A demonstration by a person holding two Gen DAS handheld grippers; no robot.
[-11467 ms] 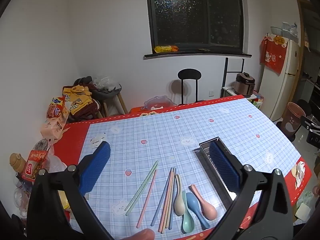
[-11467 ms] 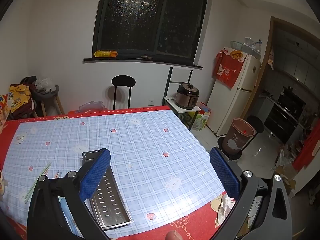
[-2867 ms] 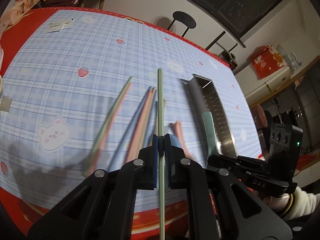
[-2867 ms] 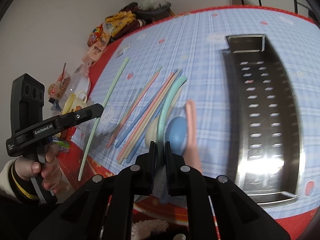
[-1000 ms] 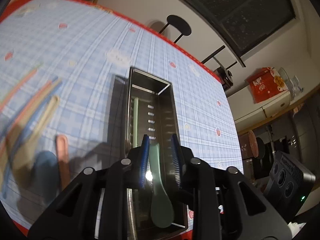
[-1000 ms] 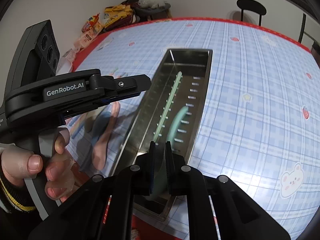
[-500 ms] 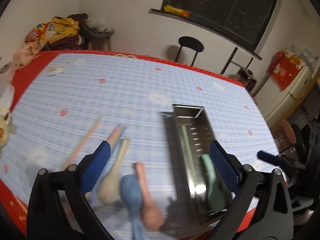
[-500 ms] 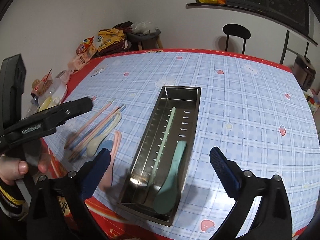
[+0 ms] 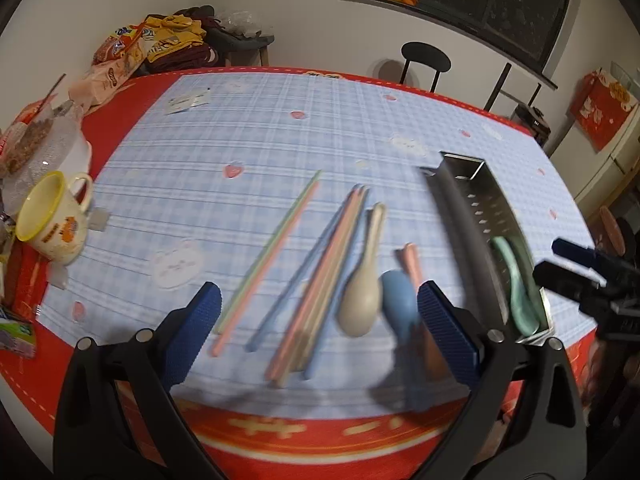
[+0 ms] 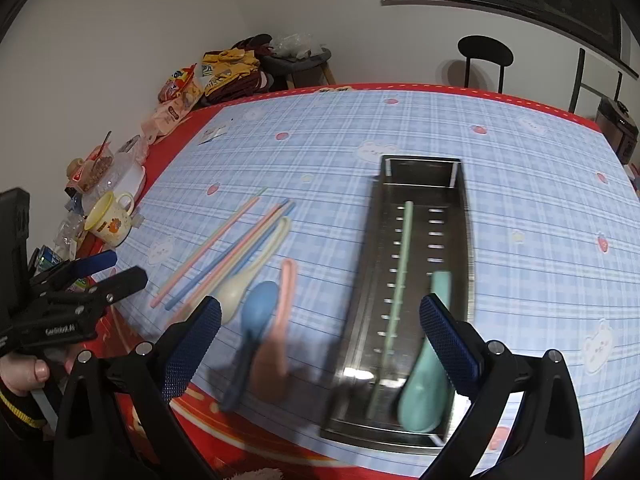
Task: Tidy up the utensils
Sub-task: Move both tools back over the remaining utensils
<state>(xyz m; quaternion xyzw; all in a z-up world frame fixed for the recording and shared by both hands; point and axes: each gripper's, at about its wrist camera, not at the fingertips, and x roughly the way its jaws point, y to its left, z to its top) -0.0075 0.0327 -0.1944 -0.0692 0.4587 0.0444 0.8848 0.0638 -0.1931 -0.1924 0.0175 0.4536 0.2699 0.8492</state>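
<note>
Left wrist view: table (image 9: 248, 128) under a blue plaid cloth with red border fills the frame. Steel tray (image 9: 476, 204) lies long-ways at right, well right of the left gripper (image 9: 320, 322). That gripper's jaws stand wide apart, having just been opening, nothing between the pads; it hangs above the loose utensils. Loose chopsticks (image 9: 320, 264) lie fanned on the cloth between the two pads' lines, green-and-pink pair furthest left. Beige spoon (image 9: 360, 300), blue spoon (image 9: 400, 300) and pink spoon (image 9: 410, 260) sit side by side just inside the right-hand pad, between chopsticks and tray. Yellow-rimmed mug (image 9: 52, 220) at the far left edge.

Right wrist view: right gripper (image 10: 320, 338) likewise spread full, jaws just been opening, holding nothing; it sits over the tray's (image 10: 464, 216) near end. Inside the tray lie a green chopstick (image 10: 400, 272), lengthwise, and a green spoon (image 10: 424, 392) with its bowl toward the near end, partly behind the right-hand pad. Blue spoon (image 10: 256, 312) and pink spoon (image 10: 284, 300) lie left of the tray, blurred. Person's hand (image 10: 24, 372) holds the left gripper (image 10: 104, 270) at the left edge.
</note>
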